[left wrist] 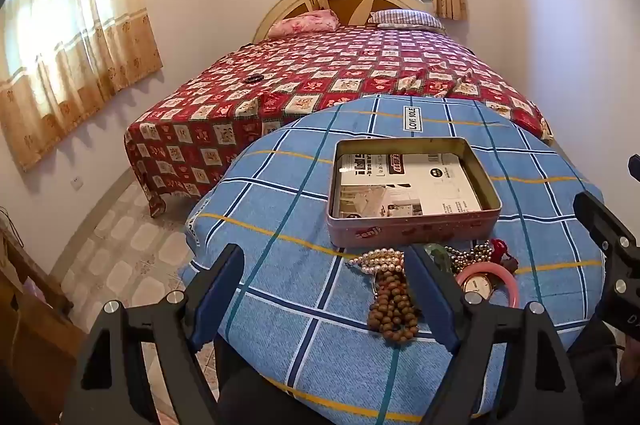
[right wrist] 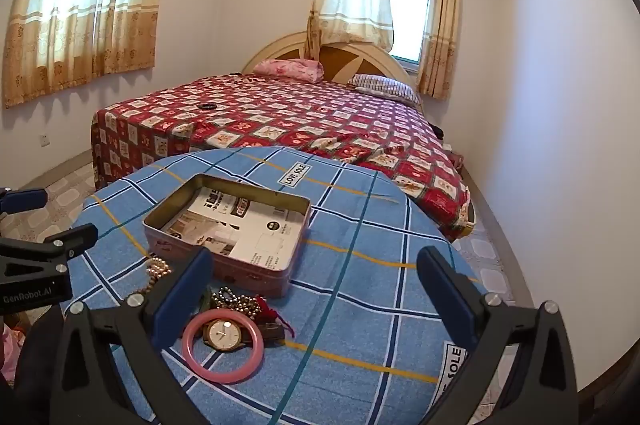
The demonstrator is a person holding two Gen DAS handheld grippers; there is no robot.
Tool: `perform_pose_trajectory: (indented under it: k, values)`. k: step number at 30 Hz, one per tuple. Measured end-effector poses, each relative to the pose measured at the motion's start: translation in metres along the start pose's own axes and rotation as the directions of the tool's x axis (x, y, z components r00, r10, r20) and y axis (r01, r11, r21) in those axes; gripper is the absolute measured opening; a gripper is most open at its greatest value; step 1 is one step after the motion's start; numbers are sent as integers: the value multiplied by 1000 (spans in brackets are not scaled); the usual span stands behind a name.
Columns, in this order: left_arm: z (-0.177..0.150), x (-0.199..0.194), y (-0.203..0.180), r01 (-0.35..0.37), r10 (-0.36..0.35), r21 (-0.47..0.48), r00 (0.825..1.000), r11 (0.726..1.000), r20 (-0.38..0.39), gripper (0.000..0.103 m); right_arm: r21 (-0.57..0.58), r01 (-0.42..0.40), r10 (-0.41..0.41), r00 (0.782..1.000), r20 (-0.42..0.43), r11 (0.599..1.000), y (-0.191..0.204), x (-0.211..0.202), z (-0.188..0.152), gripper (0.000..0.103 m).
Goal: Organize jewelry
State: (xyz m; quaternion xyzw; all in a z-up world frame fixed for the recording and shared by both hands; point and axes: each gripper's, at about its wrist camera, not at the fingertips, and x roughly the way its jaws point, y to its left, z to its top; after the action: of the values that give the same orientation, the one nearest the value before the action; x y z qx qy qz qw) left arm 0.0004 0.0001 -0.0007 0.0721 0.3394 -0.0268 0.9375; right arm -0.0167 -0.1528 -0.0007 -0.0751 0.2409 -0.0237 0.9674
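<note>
1. Jewelry lies in a cluster on the blue plaid tabletop, just near of an open pink tin lined with printed paper.
2. Pieces: pearl strand, brown wooden beads, metallic bead string, and a gold watch lying inside a pink bangle.
3. Left gripper hovers with fingers spread wide, empty, the wooden beads between them.
4. Right gripper also gapes wide, holding nothing.
</note>
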Motion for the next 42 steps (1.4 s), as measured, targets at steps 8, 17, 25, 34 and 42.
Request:
perform_pose_trajectory:
  k: [8, 17, 25, 34, 42]
  values:
    - [0, 0, 1, -18, 18, -3, 1000, 1000, 5, 82, 7, -1, 1, 1000, 0, 1000, -2, 1, -1, 103]
    - [-4, 6, -1, -8, 8, 0, 1000, 1000, -1, 82, 8, -4, 4, 1000, -9, 1000, -3, 3, -1, 103]
    - [-8, 11, -1, -9, 9, 4, 1000, 1000, -6, 82, 6, -3, 3, 1000, -14, 1000, -3, 4, -3, 103]
    - [-6, 10, 2, -12, 12, 9, 1000, 1000, -11, 82, 8, -4, 4, 1000, -15, 1000, -4, 5, -5, 103]
    - [-6, 11, 3, -13, 13, 10, 1000, 1000, -11, 82, 11, -3, 3, 1000, -17, 1000, -3, 9, -7, 103]
